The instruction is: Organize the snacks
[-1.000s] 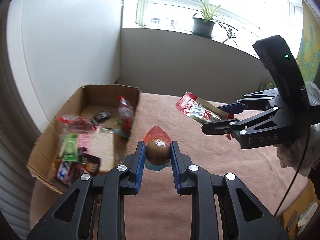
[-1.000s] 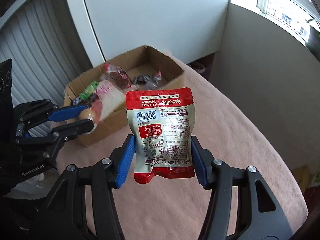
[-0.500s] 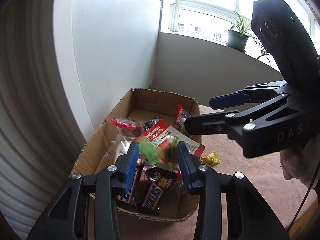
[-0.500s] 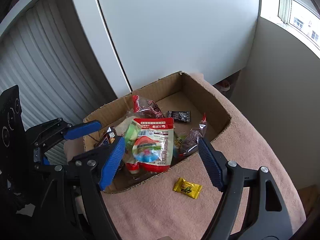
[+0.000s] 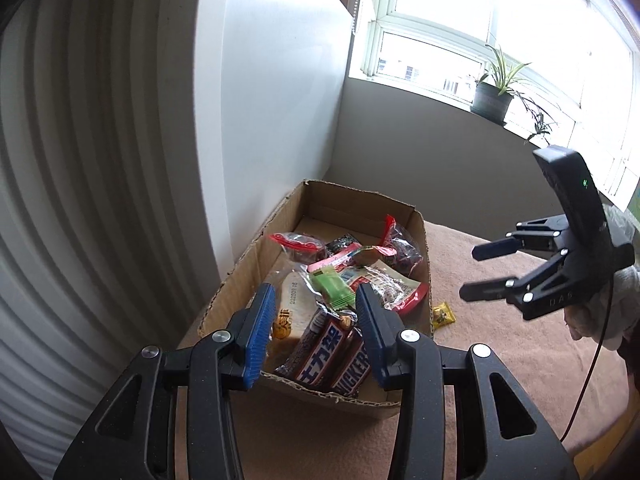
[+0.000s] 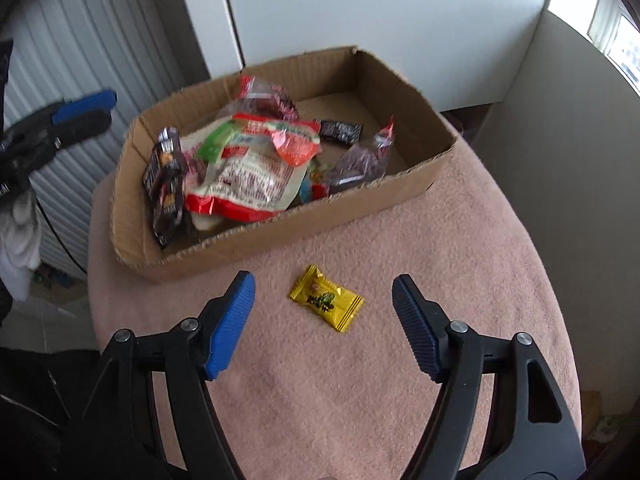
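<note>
Cardboard box (image 6: pixel 280 236) is my landmark. Left gripper (image 5: pixel 316 320) hangs over its near end, jaws apart, empty. Yellow candy (image 6: pixel 326 304) lies just outside its front wall. Right gripper (image 6: pixel 324 320) straddles it, jaws closing, not touching. I judge the candy light, crinkly, slippery; grip across its middle.

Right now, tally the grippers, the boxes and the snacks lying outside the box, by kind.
Grippers: 2 (left gripper, right gripper)
Boxes: 1 (box)
Snacks outside the box: 1 (yellow candy)
Total: 4
</note>
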